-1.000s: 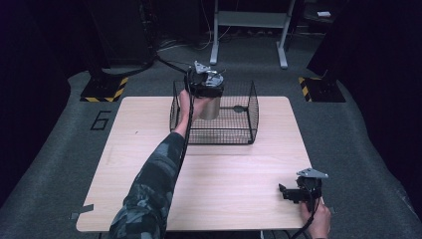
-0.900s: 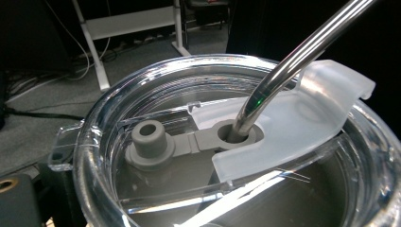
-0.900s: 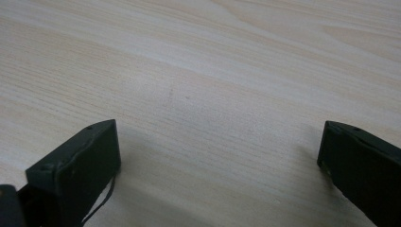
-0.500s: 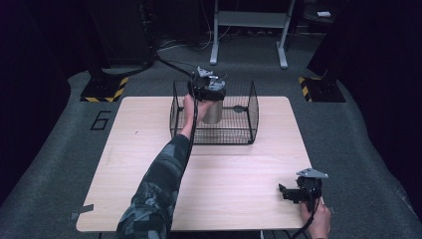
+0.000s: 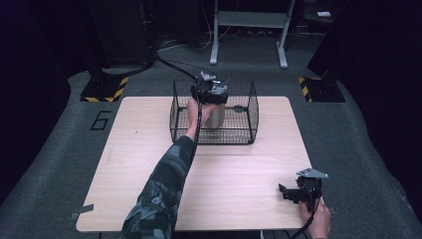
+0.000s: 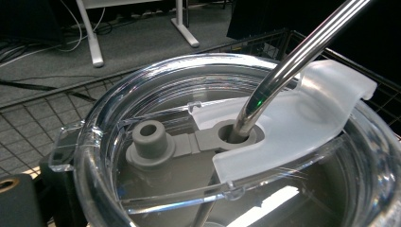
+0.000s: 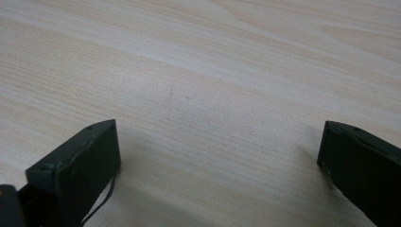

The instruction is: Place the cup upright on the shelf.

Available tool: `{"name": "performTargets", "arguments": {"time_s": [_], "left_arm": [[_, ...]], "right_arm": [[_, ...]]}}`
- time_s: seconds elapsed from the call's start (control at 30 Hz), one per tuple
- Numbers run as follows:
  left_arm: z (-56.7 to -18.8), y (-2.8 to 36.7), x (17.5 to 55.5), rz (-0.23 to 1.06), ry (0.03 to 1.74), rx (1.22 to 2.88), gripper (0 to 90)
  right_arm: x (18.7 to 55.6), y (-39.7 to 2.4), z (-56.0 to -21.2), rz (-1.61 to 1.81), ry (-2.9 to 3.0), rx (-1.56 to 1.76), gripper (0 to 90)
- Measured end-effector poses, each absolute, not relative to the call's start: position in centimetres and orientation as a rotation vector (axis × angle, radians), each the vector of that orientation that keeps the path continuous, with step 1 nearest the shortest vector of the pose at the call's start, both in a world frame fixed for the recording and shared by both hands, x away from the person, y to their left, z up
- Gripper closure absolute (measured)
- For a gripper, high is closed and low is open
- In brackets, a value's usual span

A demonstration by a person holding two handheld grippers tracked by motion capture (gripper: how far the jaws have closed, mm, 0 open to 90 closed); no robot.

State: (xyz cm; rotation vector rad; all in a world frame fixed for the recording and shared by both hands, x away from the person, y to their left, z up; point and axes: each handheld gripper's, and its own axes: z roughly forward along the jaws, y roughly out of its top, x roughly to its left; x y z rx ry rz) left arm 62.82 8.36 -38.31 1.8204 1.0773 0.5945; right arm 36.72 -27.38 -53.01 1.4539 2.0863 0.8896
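The tumbler (image 5: 215, 115) sits just below the left claw (image 5: 211, 97), whose grip cannot be told; the right claw (image 5: 288, 193) gapes released over the desk (image 5: 239, 169).

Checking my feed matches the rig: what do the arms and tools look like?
Left sleeve is camouflage. Both handheld tools are black: the left tool and right tool each carry a grey three-cornered plate and trail a black cable. The right tool's jaws are blocky, matte black.

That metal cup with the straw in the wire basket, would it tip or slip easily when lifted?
The cup looks tall, smooth metal, so probably slippery and somewhat tippy. Its long steel straw leans off-centre through the clear lid, so it may swing. The basket walls would likely catch a fall.
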Motion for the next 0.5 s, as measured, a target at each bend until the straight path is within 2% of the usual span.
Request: {"name": "performTargets", "arguments": {"time_s": [0.5], "left_arm": [[-40.0, 7.7, 63.4, 0.568, 1.118, 1.841, 4.1]], "right_arm": [[36.7, -27.4, -53.0, 0.89, 2.087, 1.452, 0.0]]}}
